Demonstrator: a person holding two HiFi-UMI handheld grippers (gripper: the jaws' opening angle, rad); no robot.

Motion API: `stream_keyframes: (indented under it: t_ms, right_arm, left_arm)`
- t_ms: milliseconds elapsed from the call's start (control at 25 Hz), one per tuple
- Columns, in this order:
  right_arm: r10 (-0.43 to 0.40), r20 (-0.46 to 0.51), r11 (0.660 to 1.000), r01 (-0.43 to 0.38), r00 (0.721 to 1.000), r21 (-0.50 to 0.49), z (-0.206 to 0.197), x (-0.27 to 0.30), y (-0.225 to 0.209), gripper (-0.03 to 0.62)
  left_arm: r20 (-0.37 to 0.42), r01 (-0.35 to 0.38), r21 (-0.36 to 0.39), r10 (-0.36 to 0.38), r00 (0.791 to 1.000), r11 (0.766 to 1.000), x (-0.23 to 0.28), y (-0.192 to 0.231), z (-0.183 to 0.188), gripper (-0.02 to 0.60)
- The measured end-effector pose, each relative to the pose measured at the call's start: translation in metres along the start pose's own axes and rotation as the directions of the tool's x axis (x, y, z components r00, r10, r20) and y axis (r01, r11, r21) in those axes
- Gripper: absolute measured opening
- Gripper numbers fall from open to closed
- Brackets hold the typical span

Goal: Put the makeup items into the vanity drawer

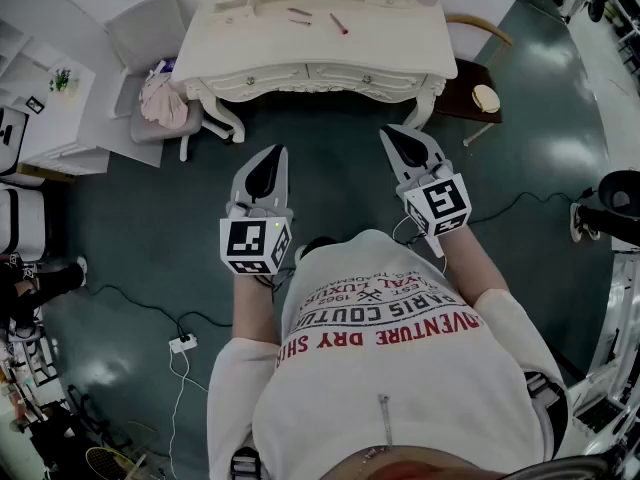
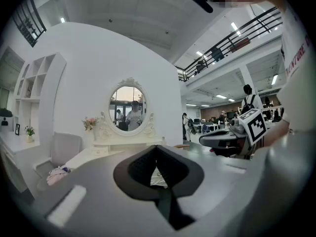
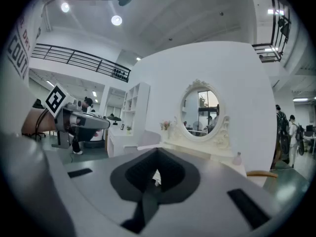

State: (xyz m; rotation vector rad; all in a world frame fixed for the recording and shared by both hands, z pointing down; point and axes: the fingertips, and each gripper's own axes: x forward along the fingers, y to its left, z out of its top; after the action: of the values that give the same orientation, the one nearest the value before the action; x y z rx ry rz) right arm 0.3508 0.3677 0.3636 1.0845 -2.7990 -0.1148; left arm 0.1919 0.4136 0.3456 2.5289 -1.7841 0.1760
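With left tongs and right tongs both pinched together and empty mid-frame, the makeup items lay on the counter at top centre, so approaching and opening the closed drawer seemed next.

We hold our right gripper closed and empty, facing the oval mirror on the white vanity, left gripper alongside.

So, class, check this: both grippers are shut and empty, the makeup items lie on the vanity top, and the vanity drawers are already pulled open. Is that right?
Not quite. The head view shows the vanity drawers closed, not pulled open. The rest holds: the left gripper and right gripper are shut and empty, and the makeup items lie on the vanity top.
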Motion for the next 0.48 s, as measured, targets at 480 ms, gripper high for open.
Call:
stream_keyframes:
  t_ms: [480]
  right_arm:
    - [0.012,0.005,1.000,-0.012,1.000,0.021,-0.0012,0.0018,0.0035,0.008]
  left_arm:
    - [0.004,0.005,-0.004,-0.005,1.000,1.000,0.0008,-0.0006,0.0002,0.011]
